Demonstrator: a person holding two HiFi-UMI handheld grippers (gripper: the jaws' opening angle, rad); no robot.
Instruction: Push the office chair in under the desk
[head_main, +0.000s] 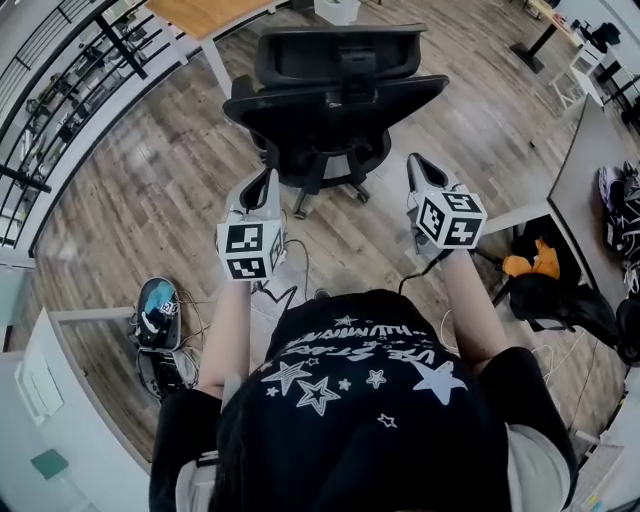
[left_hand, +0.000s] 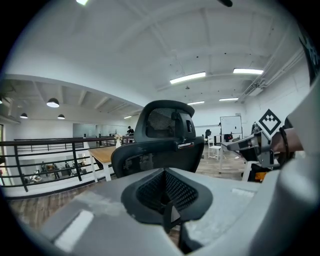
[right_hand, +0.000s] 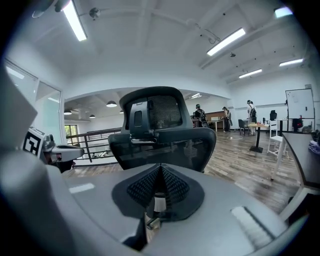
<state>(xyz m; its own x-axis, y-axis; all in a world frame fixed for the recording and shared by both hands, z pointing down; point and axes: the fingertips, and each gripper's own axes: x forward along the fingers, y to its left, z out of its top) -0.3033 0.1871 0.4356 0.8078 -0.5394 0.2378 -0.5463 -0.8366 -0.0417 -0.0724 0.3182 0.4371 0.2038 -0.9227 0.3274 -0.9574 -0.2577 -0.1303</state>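
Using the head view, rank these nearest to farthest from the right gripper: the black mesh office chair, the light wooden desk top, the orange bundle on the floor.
1. Black mesh office chair, just ahead of the right gripper.
2. Orange bundle, lying low to its right.
3. Light wooden desk top, beyond the chair, top left.
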